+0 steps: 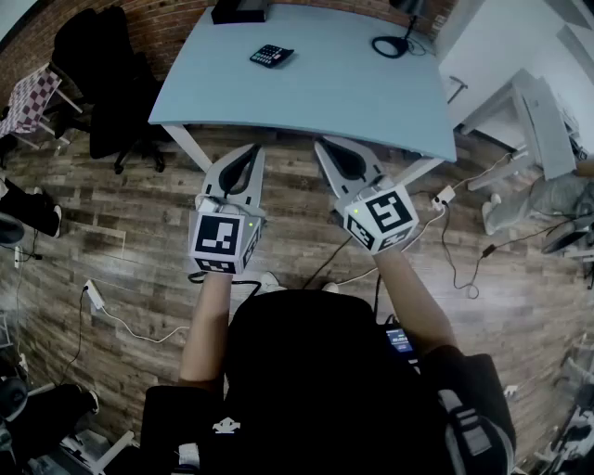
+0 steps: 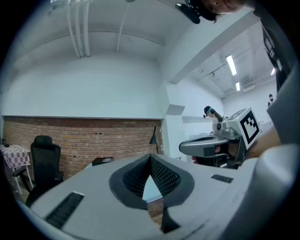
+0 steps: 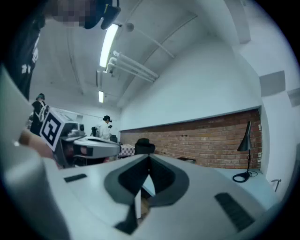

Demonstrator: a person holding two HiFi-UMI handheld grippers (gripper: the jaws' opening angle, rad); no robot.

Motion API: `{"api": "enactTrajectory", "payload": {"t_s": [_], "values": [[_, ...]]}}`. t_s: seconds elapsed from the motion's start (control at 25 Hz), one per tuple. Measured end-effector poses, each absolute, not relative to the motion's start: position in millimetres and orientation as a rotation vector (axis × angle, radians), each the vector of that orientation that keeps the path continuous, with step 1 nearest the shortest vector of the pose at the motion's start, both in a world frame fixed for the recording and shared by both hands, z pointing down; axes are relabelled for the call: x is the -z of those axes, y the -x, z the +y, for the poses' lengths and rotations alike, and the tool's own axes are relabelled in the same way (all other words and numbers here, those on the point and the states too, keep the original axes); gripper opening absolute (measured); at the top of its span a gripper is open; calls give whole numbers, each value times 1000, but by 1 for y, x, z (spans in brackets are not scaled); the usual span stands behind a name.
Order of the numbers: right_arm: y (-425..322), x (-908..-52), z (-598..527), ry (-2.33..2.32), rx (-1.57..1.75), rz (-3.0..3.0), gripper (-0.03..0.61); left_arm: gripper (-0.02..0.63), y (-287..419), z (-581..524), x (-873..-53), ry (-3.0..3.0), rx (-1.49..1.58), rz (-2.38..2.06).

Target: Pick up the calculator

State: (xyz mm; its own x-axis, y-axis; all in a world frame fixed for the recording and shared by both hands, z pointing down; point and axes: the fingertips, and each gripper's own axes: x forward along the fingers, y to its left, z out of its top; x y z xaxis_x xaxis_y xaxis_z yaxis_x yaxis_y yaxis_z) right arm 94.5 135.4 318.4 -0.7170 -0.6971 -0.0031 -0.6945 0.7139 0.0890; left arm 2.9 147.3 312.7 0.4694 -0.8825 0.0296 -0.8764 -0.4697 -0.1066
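The black calculator [image 1: 271, 56] lies flat on the far part of the light blue table [image 1: 316, 93]. Both grippers hover level over the wooden floor, short of the table's near edge and well away from the calculator. My left gripper [image 1: 249, 151] is shut with nothing in it; in its own view the jaw tips [image 2: 150, 157] meet. My right gripper [image 1: 326, 144] is beside it, also shut and empty, its tips [image 3: 149, 160] touching. The calculator does not show in either gripper view.
A black desk lamp [image 1: 397, 37] stands at the table's far right and a black box [image 1: 239, 11] at its far edge. A black office chair [image 1: 102, 74] is left of the table. Cables and a power strip [image 1: 444, 197] lie on the floor [image 1: 111, 213].
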Motion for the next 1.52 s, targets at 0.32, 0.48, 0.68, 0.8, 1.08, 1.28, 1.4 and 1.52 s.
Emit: {"api": "enactTrajectory", "payload": {"t_s": [0.32,0.48,0.68,0.8,1.08,1.28,1.4,1.52], "values": [[-59,-317,122,-1179,134,-2884,5,9,32,131,-315,2647,106,1549],[-41,-314,118,-1200,142,-2870,5,9,50,127,-315,2662,91,1528],[-27,-316,120,-1227,138,-2847,5,9,71,130,-319,2681,68,1520],[-18,-319,122,-1225,135,-2833,5,9,85,131,-323,2685,62,1535],[-1,-324,120,-1180,140,-2824,5,9,102,134,-334,2692,53,1577],[1,-323,106,-1168,136,-2833,5,9,101,124,-333,2687,62,1577],[0,-325,95,-1172,121,-2839,5,9,99,114,-334,2689,70,1576],[-2,-325,81,-1187,128,-2838,5,9,98,100,-337,2686,88,1580]]}}
